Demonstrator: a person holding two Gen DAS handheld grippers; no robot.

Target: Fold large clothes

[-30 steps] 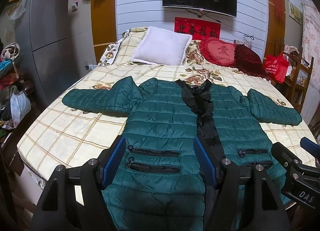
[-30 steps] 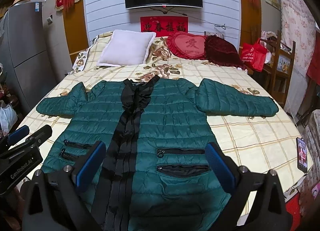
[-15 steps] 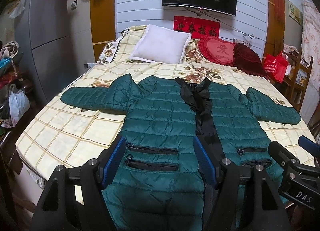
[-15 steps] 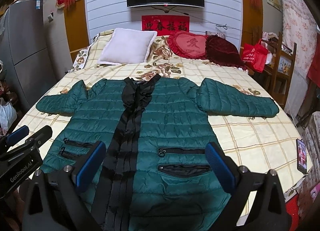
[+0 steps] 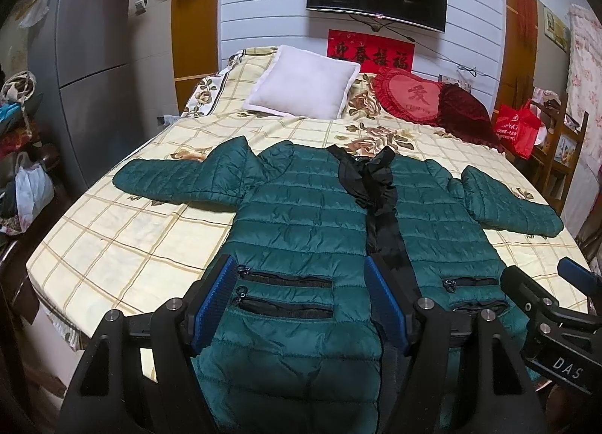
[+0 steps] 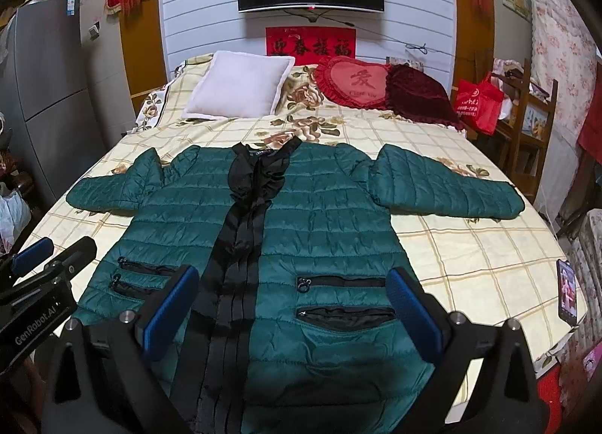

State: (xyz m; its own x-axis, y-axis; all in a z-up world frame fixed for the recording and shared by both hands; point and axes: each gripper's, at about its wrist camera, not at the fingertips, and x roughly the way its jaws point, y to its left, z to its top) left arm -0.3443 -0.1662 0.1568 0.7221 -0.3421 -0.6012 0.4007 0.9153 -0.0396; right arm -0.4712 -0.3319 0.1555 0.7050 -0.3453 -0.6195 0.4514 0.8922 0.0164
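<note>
Getting ready to fold, nothing folded yet.

Lying flat on the big bed [image 5: 113, 246]: a puffy green jacket [image 5: 301, 216], front side up, both sleeves reaching out sideways, black strip down the middle. Hanging above the bottom edge of it: the left gripper [image 5: 301, 298] and the right gripper [image 6: 293, 306], both spread wide, holding nothing, not touching the cloth. Probably needing next: going over to one sleeve, pinching it and bringing it across the front.

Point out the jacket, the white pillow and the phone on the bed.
jacket [image 6: 323, 216]: right wrist view, green chest panel.
white pillow [image 6: 240, 86]: right wrist view, middle of its face.
phone [image 6: 567, 290]: right wrist view, lit screen, at the bed's right edge.
</note>
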